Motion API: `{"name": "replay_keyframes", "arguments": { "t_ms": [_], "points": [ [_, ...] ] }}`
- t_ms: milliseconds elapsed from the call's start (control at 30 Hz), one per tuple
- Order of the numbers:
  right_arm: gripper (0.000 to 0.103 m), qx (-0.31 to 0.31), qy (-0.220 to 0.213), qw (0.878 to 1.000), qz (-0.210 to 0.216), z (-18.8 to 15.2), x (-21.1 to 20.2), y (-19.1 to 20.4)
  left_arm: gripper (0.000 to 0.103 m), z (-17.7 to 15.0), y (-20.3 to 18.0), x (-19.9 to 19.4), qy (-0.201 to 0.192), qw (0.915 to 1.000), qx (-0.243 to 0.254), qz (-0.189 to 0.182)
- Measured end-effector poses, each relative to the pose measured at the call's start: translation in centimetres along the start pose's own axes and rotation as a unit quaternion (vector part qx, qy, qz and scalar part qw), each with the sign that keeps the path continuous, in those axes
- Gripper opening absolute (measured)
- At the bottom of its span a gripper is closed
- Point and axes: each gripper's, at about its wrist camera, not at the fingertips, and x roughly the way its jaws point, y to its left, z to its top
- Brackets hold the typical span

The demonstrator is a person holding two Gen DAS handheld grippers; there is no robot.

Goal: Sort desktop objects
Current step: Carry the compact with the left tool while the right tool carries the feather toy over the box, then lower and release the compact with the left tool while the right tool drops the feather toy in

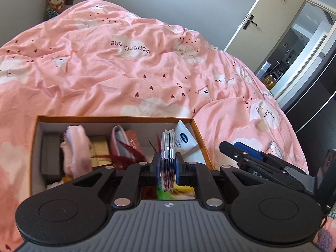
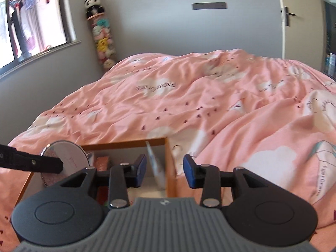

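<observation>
— While I hold the left gripper (image 1: 167, 163) over the orange box (image 1: 117, 118), what do you read between its pads?

— A round silver-rimmed disc stack (image 1: 167, 159), edge-on and upright, pinched tight by both blue pads. From your right wrist view it shows as a flat round face (image 2: 65, 157) with the left finger clamped across it, above the box's left part.

— And my right gripper (image 2: 164, 173)?

— Its jaws stand spread with nothing pressed between them. The orange box's right wall (image 2: 170, 163) sits in the gap, and a white Vaseline tube (image 2: 156, 168) leans just inside that wall, blurred.

— I see that tube in the left view too, leaning in the far right corner (image 1: 184, 140). What else lies in the box?

— A pink cloth bundle (image 1: 73, 149), a gold box (image 1: 99, 147), a grey box (image 1: 50, 155) against the left wall, and dark red feathers (image 1: 124, 157). Everything rests on the pink quilt (image 1: 126, 73).
</observation>
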Motion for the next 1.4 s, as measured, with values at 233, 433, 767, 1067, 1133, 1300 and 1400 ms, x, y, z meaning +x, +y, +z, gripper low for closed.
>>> {"name": "replay_keyframes", "arguments": {
  "t_ms": [233,433,767,1067,1133,1300,1400],
  "points": [
    [0.042,0.022,0.012,0.999,-0.021,-0.8,1.5,-1.8,0.015,1.5,-0.4,5.5,0.033,0.9995,-0.003,-0.001],
    [0.042,0.027,0.018,0.999,-0.012,-1.2,2.2,-2.1,0.015,1.6,-0.2,10.4,0.066,0.9974,0.01,0.029],
    [0.042,0.032,0.026,0.999,-0.002,-1.6,2.8,-2.4,0.015,1.4,-0.3,13.9,0.082,0.9952,0.027,0.045],
    [0.042,0.032,0.023,0.999,0.002,-1.7,2.5,-2.4,0.015,1.1,-1.3,13.4,0.068,0.991,0.083,0.08],
    [0.042,0.033,0.025,0.999,0.003,-1.8,2.5,-2.4,0.015,0.8,-1.6,13.7,0.071,0.9878,0.104,0.092],
    [0.042,0.03,0.025,0.999,0.007,-1.8,2.2,-2.2,0.015,0.5,-1.8,13.9,0.069,0.9849,0.123,0.101],
    [0.042,0.03,0.027,0.999,0.007,-1.9,2.2,-2.2,0.015,0.7,-1.5,13.6,0.064,0.9853,0.113,0.111]
  ]
}}
